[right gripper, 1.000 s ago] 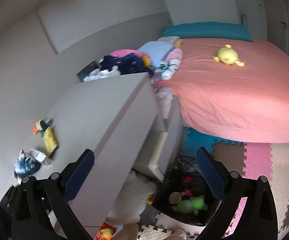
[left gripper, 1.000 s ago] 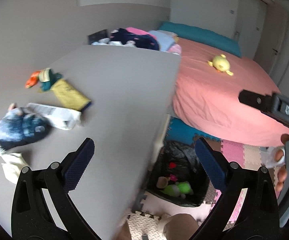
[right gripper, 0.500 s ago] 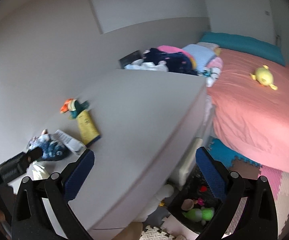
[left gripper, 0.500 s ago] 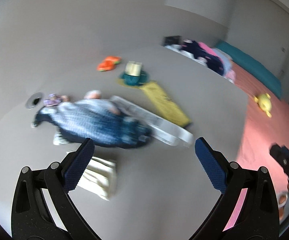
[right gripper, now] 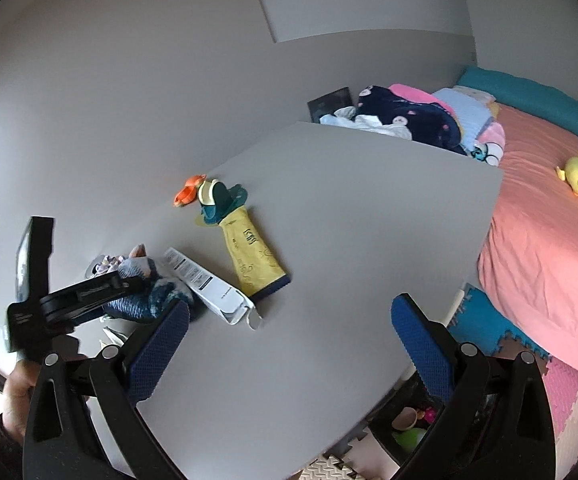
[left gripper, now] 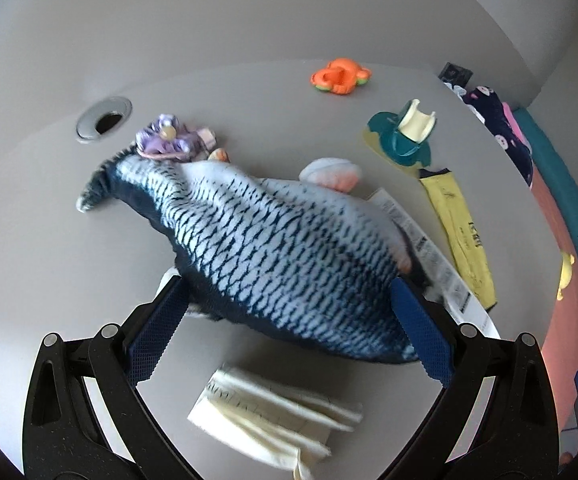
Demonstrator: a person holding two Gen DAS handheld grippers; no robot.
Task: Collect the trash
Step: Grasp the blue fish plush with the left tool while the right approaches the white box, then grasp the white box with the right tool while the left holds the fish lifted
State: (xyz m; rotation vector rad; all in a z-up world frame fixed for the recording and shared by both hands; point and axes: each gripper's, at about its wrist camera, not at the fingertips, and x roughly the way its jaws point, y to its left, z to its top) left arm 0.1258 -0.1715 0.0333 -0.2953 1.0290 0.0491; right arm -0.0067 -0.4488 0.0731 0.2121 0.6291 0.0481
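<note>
My left gripper [left gripper: 289,334] is open just above the grey table [left gripper: 49,240], its blue pads on either side of a blue-and-white plush fish [left gripper: 273,248]. A crumpled cream paper wrapper [left gripper: 277,416] lies below the fish between the fingers. A white printed box [left gripper: 429,260] and a yellow wrapper [left gripper: 463,236] lie to the right. My right gripper [right gripper: 289,350] is open and empty above the table's middle. It sees the white box [right gripper: 209,284], the yellow wrapper [right gripper: 251,256] and the left gripper [right gripper: 77,292] over the fish.
An orange toy [left gripper: 339,76], a teal-and-cream toy [left gripper: 405,136], a purple flower clip [left gripper: 167,138] and a cable hole [left gripper: 103,120] are on the table. A pink bed [right gripper: 549,220] with a yellow plush stands to the right. A black bin [right gripper: 413,428] with toys sits below the table edge.
My left gripper swung left from the table edge and came down close over the plush fish. My right gripper turned left from the bed and bin toward the table top.
</note>
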